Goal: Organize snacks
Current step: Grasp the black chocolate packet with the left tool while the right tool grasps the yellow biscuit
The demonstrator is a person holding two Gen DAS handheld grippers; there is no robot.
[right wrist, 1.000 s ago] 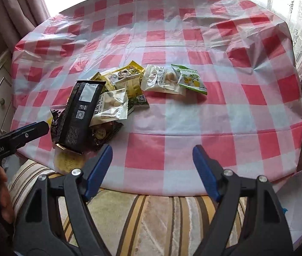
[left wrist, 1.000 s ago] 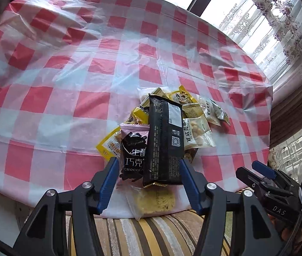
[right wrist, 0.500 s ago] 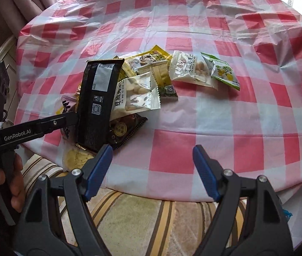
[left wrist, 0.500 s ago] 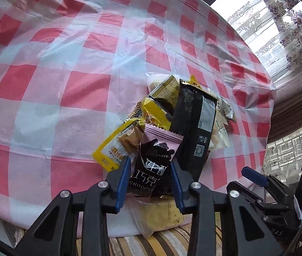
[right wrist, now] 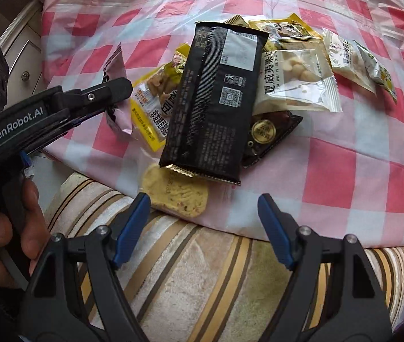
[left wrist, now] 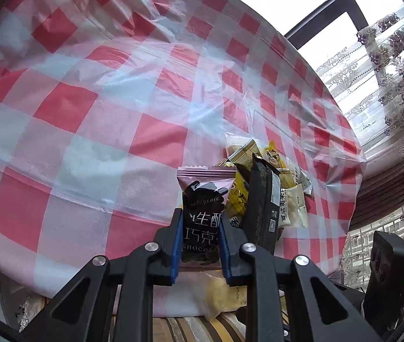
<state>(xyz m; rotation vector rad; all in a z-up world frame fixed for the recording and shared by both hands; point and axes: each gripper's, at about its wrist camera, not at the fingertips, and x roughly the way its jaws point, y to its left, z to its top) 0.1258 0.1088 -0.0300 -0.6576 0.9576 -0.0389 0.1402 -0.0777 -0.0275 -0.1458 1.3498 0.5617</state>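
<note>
Pinching the pink-and-black chocolate packet [left wrist: 202, 222] between its two blue pads, my left gripper [left wrist: 199, 245] has it clamped at lower centre of the left wrist view, the packet standing upright with its crimped pink top edge above the fingers. In the right wrist view the same packet [right wrist: 116, 91] shows at centre left, edge-on, at the tip of the left gripper [right wrist: 110, 91], raised beside the snack pile.

Just right of it a long black wrapper [right wrist: 213, 102] lies across the heap, resting on a yellow packet [right wrist: 150, 105], a dark packet with a gold seal [right wrist: 264, 134] and a clear pouch with a pale round biscuit [right wrist: 176, 193] at the table's near edge. A white nut packet [right wrist: 296, 82] touches the black wrapper's right side; two more pale packets sit toward the upper right of that frame.

My right gripper [right wrist: 202, 228] hangs over the striped cushion [right wrist: 202, 279] at the bottom of its view, fingers spread wide and holding nothing. Everything lies on the red-and-white checked tablecloth [left wrist: 87, 114].
</note>
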